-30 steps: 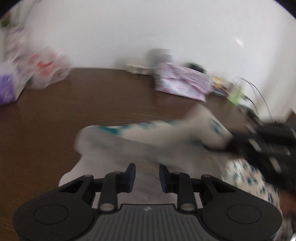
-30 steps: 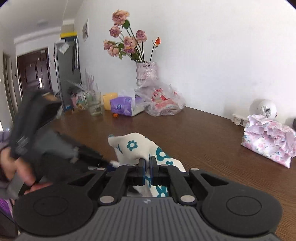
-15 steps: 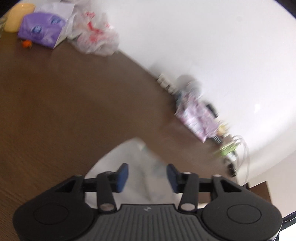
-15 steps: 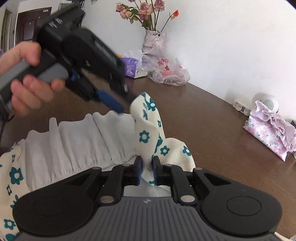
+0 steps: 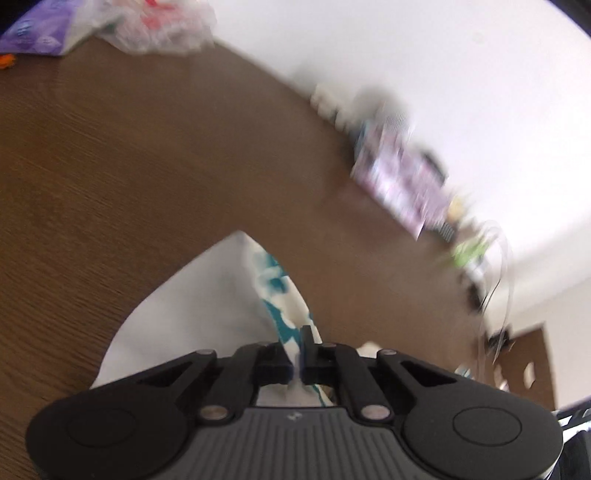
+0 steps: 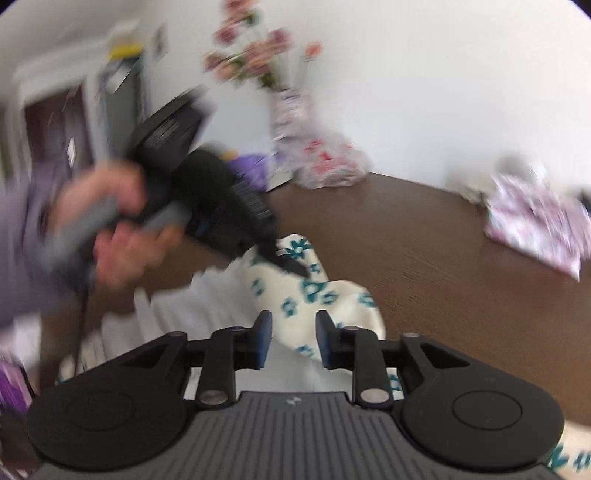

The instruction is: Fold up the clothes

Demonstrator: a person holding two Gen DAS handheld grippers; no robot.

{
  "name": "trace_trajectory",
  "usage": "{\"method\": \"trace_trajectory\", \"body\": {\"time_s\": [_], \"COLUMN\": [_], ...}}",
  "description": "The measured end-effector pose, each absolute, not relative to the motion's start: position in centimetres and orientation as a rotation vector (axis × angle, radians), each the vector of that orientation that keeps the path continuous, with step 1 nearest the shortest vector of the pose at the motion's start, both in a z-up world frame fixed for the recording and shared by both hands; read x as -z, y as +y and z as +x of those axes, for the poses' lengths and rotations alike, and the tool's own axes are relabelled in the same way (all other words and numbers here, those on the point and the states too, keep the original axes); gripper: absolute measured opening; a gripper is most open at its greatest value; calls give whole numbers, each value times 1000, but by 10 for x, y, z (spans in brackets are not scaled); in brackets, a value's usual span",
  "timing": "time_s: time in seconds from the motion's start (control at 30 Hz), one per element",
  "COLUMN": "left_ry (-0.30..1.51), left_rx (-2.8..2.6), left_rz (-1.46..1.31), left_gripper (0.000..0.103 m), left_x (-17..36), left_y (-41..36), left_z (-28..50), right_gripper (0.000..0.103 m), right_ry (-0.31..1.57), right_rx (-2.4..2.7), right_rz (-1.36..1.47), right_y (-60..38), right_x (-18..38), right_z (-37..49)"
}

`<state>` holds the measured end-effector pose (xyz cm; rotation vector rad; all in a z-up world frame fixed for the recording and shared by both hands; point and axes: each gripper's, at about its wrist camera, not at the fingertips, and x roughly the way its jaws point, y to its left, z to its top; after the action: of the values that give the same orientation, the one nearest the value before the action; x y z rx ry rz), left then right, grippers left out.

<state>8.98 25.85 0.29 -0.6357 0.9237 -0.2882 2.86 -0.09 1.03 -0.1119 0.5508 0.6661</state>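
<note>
A white garment with teal flowers (image 5: 207, 306) lies crumpled on the brown table (image 5: 147, 147). My left gripper (image 5: 300, 354) is shut on a raised fold of its flowered edge, which sticks up between the pads. In the right wrist view a hand (image 6: 122, 229) holds that left gripper (image 6: 291, 266), its tips pinching the top of the flowered fold (image 6: 314, 288). My right gripper (image 6: 291, 332) sits low over the garment, its jaws opening. The cloth shows in the gap, and the blue pads (image 6: 264, 332) stand apart from it.
A folded pink floral cloth (image 6: 535, 218) lies at the table's far right. A vase of pink flowers (image 6: 291, 110), a plastic bag (image 6: 325, 166) and a purple tissue pack (image 5: 40, 33) stand along the back wall. Small items and cables (image 5: 491, 258) crowd the right end.
The left gripper opened wide, then shut on the garment's flowered edge. The right gripper, shut on the cloth before, has opened and sunk a little. Both views are blurred by motion.
</note>
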Motion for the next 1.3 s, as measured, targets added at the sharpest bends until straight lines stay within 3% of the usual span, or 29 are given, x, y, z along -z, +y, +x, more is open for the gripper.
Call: {"method": "trace_trajectory", "body": {"time_s": [0.17,0.23,0.33,0.43,0.7,0.73,0.93,1.2,1.3], "left_ry": [614,589,638,696,729,730,760,668,675], "left_rx": [242,165,80,34,42,38,21,88,133], "left_rz": [-928,-1007,-1005,-930,-811,-802,-682,-549,-454], "left_gripper": [1,1,1,2,4,4,3,19,27], "left_x": [9,20,30,29,36,35,28,-19,-25], "left_y": [290,298,299,300,291,290,275,264,238], "left_z": [45,38,30,30,29,30,31,17,20], "right_gripper": [23,14,7,5,11,3,1,4,4], "right_ry": [644,682,697,682,660,674,613,620,700], "right_rx": [-537,-519,-474,-408,-638,-619,-355,-517,-582], "right_rz": [-11,-19,-84,-160,-63,-119,-288,-168,-158], "right_y": [-39,-40,-35,-30,-21,-12,-3,-27,-16], "right_x": [7,17,26,24,8,14,23,-30,-15], "right_z": [66,71,69,63,51,51,46,24,38]}}
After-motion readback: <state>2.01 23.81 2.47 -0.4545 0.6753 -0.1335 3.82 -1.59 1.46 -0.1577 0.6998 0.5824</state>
